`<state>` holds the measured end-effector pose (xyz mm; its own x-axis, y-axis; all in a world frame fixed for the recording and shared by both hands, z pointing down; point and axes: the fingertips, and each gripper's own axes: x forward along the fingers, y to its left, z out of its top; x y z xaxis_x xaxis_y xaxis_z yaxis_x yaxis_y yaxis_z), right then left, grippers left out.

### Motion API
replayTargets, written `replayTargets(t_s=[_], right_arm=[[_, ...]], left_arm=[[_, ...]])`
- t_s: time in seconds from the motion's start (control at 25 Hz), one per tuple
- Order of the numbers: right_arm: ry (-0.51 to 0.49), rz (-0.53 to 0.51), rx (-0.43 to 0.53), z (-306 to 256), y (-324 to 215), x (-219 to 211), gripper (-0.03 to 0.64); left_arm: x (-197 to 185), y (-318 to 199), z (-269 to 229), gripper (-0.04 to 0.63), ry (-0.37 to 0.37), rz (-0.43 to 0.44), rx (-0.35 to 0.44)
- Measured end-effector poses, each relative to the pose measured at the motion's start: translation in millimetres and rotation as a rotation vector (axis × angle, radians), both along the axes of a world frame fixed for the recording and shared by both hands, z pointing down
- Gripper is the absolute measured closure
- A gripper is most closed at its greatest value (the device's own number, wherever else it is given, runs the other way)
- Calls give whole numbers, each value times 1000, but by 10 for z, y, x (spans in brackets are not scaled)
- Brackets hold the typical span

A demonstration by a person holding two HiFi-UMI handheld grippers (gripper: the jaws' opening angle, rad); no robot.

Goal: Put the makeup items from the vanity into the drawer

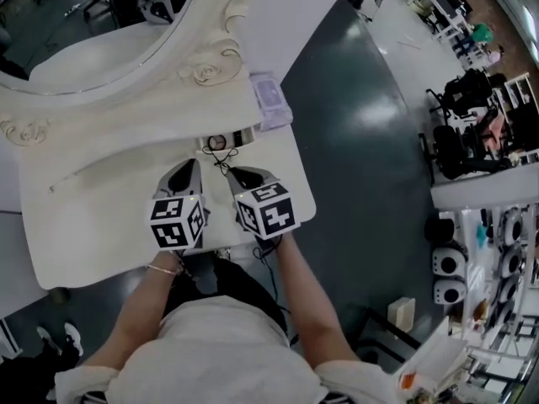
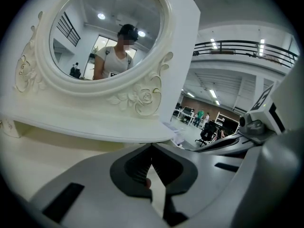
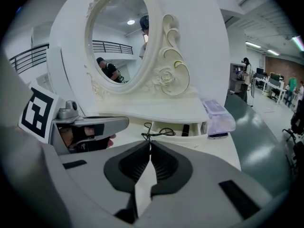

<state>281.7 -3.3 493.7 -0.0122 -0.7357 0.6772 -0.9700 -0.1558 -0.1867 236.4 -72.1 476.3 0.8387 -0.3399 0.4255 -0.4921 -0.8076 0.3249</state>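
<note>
We hold both grippers low over the white bench [image 1: 84,225], side by side and close together, with their jaws pointing towards the ornate oval mirror [image 2: 109,32]. The left gripper [image 2: 152,146] has its jaws brought together at the tips; a small reddish spot sits low in the gap behind the pads, too small for us to tell what it is, and we see nothing else between them. The right gripper [image 3: 150,143] has its jaws closed tip to tip with nothing between them. Just ahead of the right jaws, under the mirror's shelf, stands the open drawer [image 3: 175,138]. In it lie a thin black looped thing [image 3: 158,132], straight ahead of the jaw tips, and a dark upright tube [image 3: 185,128] a little to the right of it. From the head view a small round thing [image 1: 217,141] also shows in the drawer, ahead of the gap between the two pairs of jaws. Further right of the right jaws, at the bench's far corner beside the drawer, sits a pale purple translucent box [image 3: 217,114]. The bench surface beneath and to the left of the left jaws is plain white. To the left of the right jaws we see the left gripper's body, with our fingers [image 3: 88,137] wrapped inside its handle
</note>
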Motion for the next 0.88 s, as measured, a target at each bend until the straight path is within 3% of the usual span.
replayTargets(t_s=[0.32,0.88], right_arm=[[-23,-38,-81,105,-124,405,594],[-55,-77,-191,225,-392,672,594]], left_arm=[[339,4,18,594,5,-48,3],[420,-174,69,594,-32,-121,15]])
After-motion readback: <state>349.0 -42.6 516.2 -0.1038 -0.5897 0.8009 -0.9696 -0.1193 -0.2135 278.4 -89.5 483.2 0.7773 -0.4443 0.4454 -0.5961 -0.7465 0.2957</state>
